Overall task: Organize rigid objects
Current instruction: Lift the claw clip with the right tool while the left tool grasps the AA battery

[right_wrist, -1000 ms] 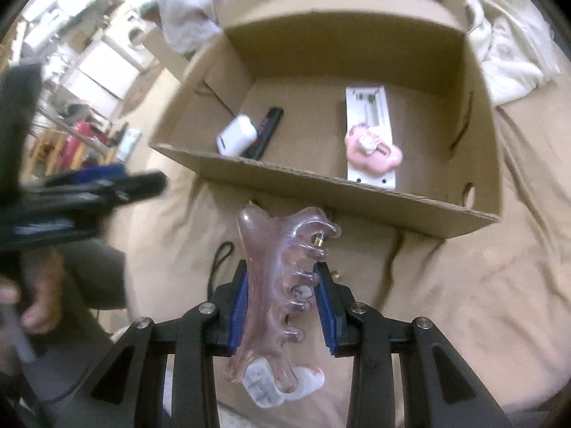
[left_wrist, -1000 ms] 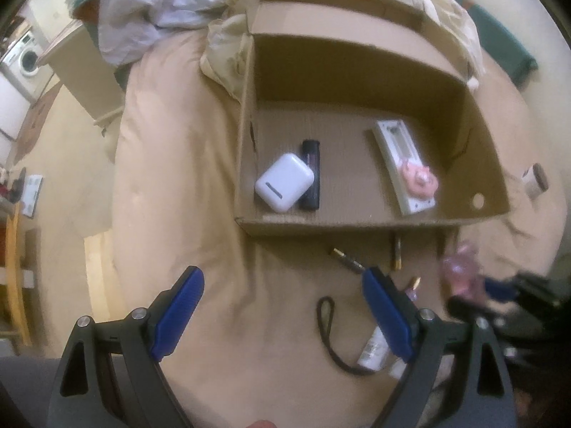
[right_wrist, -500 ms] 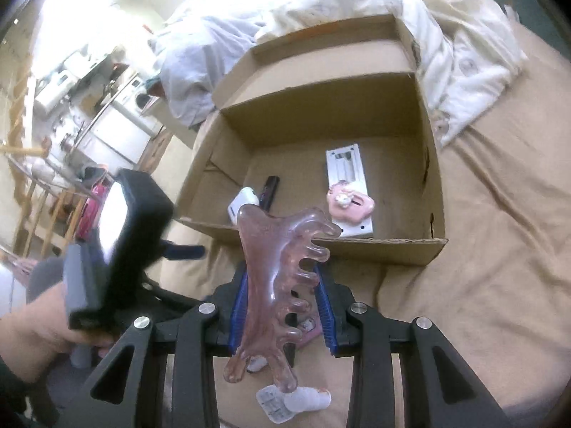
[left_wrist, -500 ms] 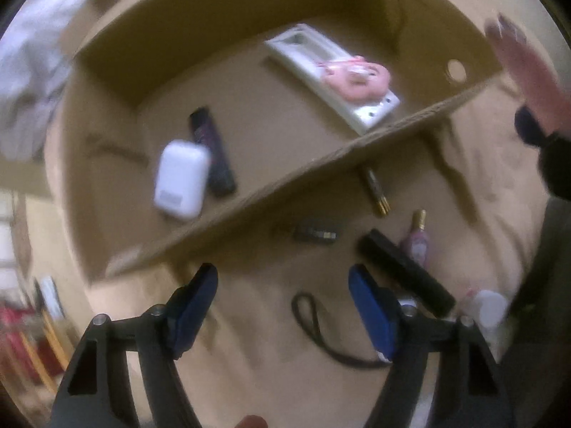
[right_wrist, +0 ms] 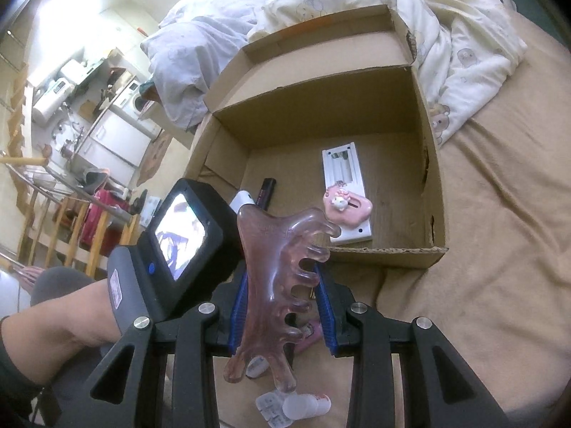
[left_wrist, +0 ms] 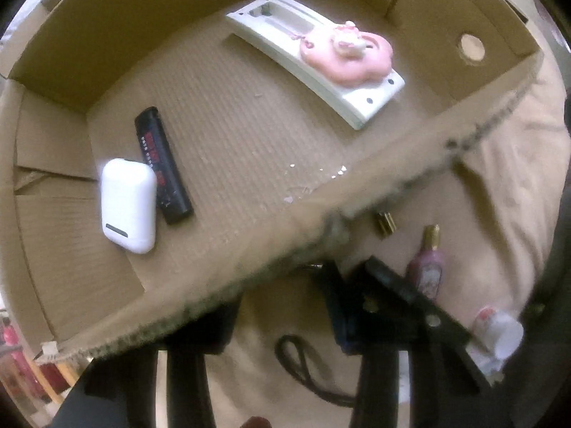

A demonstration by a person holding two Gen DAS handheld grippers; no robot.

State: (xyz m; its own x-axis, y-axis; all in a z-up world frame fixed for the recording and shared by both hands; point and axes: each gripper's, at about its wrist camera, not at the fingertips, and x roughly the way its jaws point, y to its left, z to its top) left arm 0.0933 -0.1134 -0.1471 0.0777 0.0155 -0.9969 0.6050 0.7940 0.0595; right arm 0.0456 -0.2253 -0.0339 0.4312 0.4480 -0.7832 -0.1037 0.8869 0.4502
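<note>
Left wrist view: the left tongs (left_wrist: 285,306) stand spread and hold nothing, low behind the cardboard box's (left_wrist: 249,249) near wall. Right wrist view: the right tongs (right_wrist: 282,303) pinch a pink comb-shaped massager (right_wrist: 282,271) above the bed (right_wrist: 499,249), before the box.

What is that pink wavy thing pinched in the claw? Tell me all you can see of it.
The pink comb-like piece is translucent, glossy, seemingly resin or plastic. One long edge is smooth; the other bears rounded, finger-like prongs. It stands roughly upright, clamped at mid-length between the right claw and its blue pads, its broad top near the cardboard box. Nothing else seems to touch it.
</note>
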